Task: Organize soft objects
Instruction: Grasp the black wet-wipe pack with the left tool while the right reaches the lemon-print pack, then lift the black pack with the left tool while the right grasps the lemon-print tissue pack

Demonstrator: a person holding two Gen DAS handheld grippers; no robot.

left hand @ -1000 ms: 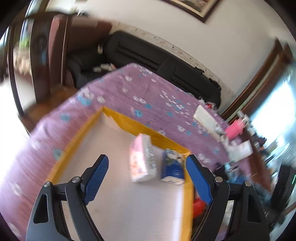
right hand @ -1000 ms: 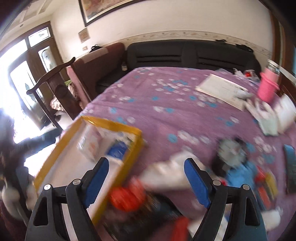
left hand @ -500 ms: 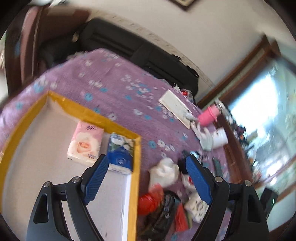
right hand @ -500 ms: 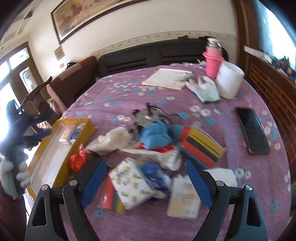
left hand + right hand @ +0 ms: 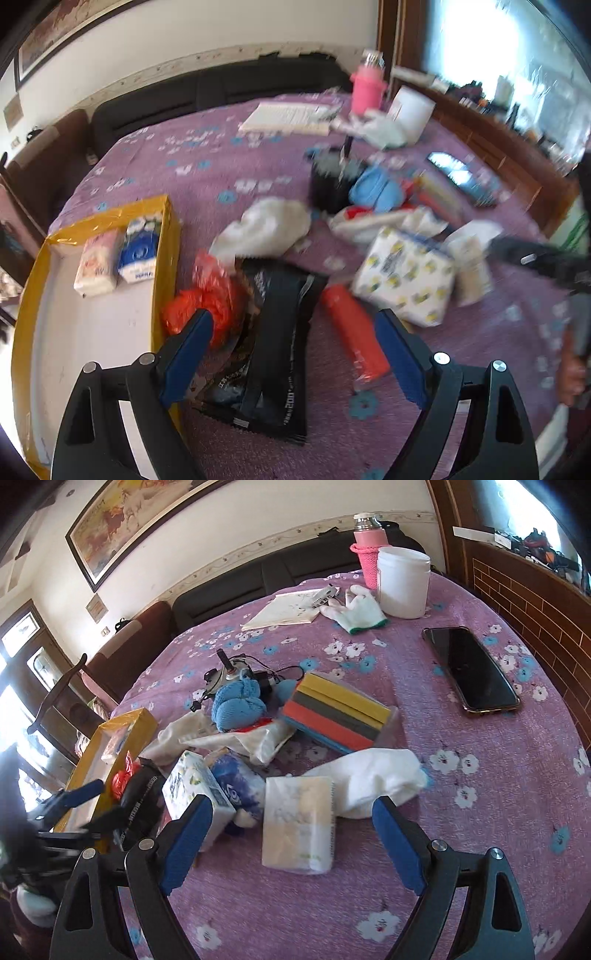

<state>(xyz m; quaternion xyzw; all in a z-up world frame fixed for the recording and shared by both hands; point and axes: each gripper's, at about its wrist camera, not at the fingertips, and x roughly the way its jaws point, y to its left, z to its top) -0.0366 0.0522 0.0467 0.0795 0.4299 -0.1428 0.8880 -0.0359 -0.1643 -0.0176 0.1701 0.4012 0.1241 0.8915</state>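
Note:
A yellow-rimmed box [image 5: 168, 236] at the table's left holds a pink tissue pack [image 5: 96, 264] and a blue tissue pack [image 5: 139, 251]; it also shows in the right wrist view [image 5: 129, 720]. My left gripper [image 5: 293, 343] is open and empty above a black packet [image 5: 280, 332], between an orange bag [image 5: 207, 306] and a red tube [image 5: 354, 336]. My right gripper [image 5: 291, 823] is open and empty just above a pale tissue pack [image 5: 299, 823]. A patterned tissue pack [image 5: 195, 790], a blue-white pack [image 5: 240, 779], a white cloth [image 5: 373, 775] and a blue plush [image 5: 238, 705] lie around it.
A sponge stack [image 5: 340, 716], a phone [image 5: 471, 670], a white tub [image 5: 404, 581], a pink bottle [image 5: 369, 550], a white glove [image 5: 356, 609], papers [image 5: 288, 611] and a small motor with wires [image 5: 236, 672] sit on the purple flowered tablecloth [image 5: 480, 830]. A dark sofa [image 5: 258, 579] stands behind.
My left gripper swung right from the box to the pile. My right gripper moved closer and lower over the tissue packs. Both stayed open.

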